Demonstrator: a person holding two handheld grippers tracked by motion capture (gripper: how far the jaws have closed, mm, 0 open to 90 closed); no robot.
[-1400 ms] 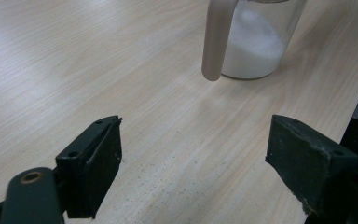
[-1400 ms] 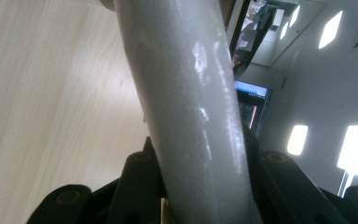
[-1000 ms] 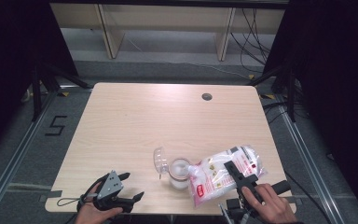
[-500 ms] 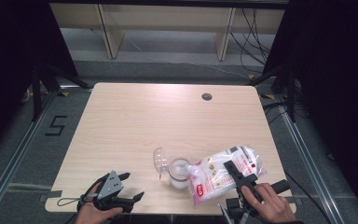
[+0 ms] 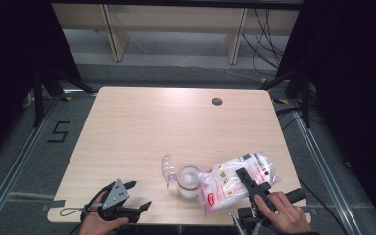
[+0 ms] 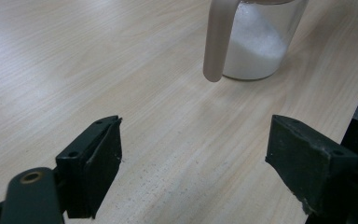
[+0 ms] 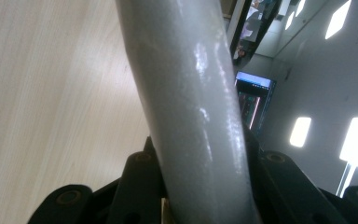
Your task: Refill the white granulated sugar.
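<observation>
Between the closed jaws of the right tongs (image 5: 248, 180), a clear plastic bag of white powder (image 5: 235, 180) is being pinched, its mouth tilting onto the glass jar (image 5: 188, 181) just left of them. The jar is sitting on the desk (image 5: 152, 127), partly filled with powder, ahead of the left tongs (image 6: 193, 154), which are resting wide open, holding nothing.

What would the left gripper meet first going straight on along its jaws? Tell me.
Probably the glass jar of white powder. The left gripper, jaws open over bare table, points toward it; the pale handle in front might come first, depth unclear.
</observation>
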